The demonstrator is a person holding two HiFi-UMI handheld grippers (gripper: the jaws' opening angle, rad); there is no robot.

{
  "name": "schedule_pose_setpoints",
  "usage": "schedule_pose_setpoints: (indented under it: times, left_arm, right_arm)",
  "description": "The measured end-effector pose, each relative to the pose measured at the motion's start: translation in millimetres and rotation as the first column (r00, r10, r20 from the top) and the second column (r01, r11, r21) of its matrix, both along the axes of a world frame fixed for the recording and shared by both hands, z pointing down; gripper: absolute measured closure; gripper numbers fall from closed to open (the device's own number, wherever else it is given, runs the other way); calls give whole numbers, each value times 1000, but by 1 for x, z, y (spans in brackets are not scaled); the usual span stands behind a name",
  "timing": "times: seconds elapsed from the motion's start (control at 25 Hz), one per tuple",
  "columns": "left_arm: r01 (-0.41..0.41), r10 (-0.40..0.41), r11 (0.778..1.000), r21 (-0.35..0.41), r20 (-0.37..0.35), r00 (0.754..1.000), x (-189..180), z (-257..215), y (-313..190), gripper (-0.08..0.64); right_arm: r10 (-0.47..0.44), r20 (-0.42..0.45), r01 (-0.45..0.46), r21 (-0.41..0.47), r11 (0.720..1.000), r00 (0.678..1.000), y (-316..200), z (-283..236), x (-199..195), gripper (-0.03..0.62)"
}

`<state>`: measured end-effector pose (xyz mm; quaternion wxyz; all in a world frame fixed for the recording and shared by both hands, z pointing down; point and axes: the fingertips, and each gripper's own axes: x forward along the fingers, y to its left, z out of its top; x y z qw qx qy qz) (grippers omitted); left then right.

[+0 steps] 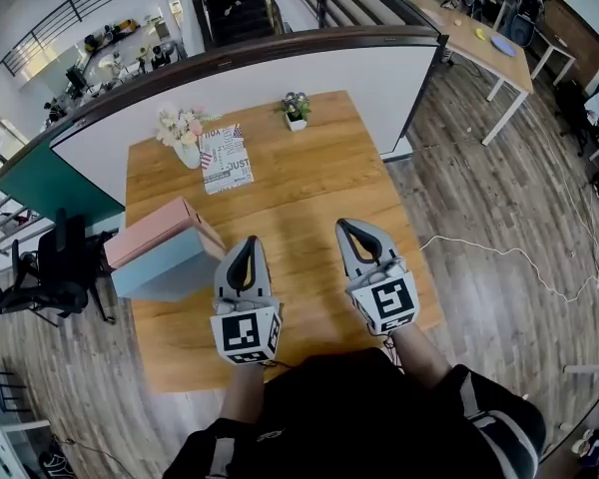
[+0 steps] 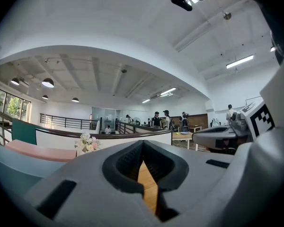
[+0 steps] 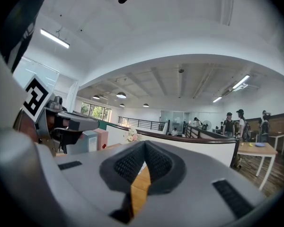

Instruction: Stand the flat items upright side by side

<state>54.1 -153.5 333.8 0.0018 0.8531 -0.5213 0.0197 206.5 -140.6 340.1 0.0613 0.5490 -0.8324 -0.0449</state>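
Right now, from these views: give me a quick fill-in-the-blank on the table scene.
The left claw and right claw are both ___.
The printed booklet lies ___ on the table.
Beside the pink box sits a ___ box.
In the head view, the flower vase stands ___ of the booklet.
Missing: shut; flat; blue; left

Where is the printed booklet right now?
In the head view the booklet lies flat on the table at far left, just right of the flower vase, with the potted plant further right.

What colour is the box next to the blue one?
The box is pink; the head view shows it best.
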Motion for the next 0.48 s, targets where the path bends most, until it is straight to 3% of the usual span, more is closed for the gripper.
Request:
schedule_pose_setpoints:
  times: [0.48]
  left_arm:
    - [-5, 5, 1000, -5, -1, 1000, 2, 2, -4, 554]
  right_arm:
    - [9, 3, -9, 2, 1000, 1000, -2, -2, 5, 589]
